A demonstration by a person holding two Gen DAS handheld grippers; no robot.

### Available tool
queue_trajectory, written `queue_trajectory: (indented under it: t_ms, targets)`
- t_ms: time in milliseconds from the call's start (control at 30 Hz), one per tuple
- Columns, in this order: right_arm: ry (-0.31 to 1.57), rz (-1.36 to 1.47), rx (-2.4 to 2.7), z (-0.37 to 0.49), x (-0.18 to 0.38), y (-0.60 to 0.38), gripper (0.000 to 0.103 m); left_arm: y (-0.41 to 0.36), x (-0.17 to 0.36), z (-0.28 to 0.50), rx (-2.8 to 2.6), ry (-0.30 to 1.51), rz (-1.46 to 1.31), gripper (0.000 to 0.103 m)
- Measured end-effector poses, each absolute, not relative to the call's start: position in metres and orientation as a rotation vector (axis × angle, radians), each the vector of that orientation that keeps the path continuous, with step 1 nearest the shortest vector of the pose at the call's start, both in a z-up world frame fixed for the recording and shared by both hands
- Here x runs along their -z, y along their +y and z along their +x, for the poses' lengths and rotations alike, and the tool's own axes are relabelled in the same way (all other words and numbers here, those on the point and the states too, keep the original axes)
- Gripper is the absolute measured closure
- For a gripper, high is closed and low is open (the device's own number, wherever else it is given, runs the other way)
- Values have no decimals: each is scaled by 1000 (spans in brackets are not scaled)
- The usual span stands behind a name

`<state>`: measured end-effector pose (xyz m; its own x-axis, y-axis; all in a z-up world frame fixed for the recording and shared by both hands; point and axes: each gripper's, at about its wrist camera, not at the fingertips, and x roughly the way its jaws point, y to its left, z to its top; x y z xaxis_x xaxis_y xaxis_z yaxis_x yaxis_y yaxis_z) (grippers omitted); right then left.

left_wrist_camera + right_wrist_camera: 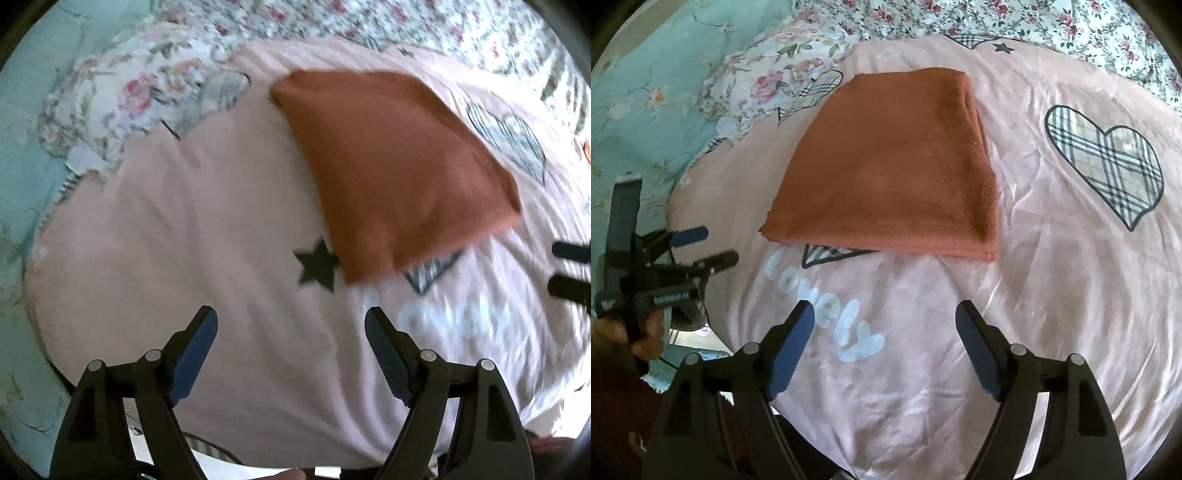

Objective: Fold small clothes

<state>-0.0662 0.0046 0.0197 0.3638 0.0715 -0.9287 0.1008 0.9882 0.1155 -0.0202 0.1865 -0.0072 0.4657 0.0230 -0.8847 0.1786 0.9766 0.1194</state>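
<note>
A folded rust-orange cloth (890, 166) lies flat on the pink bedsheet (1052, 295), its thick folded edge on the right. In the left wrist view the same orange cloth (391, 170) appears blurred, up and to the right of my left gripper (290, 317), whose jaws stand wide apart over bare sheet (184, 229) beside a black star print (317, 266). My right gripper (884, 312) hovers below the cloth's near edge, open with nothing between its fingers. The left gripper (709, 245) also shows at the left of the right wrist view, open, held by a hand (646, 339).
A floral pillow (768, 74) lies at the back left, with a teal floral sheet (646, 92) beyond the pink one. Plaid heart prints (1104, 166) and the word "Lovely" (823, 306) mark the sheet. The right gripper's fingers (569, 251) reach in at the left wrist view's right edge.
</note>
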Motion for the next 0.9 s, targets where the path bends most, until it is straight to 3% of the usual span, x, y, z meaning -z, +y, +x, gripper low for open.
queue_trajectory:
  t_ms: [133,200,900]
  targets:
    - [1161,140,24,-48,-36,-3,22,178,-14,2,97,1075,165,17]
    - [1153,128,39,-34,-43,-7,16,170,-16,12,99,1082,189,17]
    - [1228,188,60,-6,-21,-16,15,132,-2,46,117,1111,261,17]
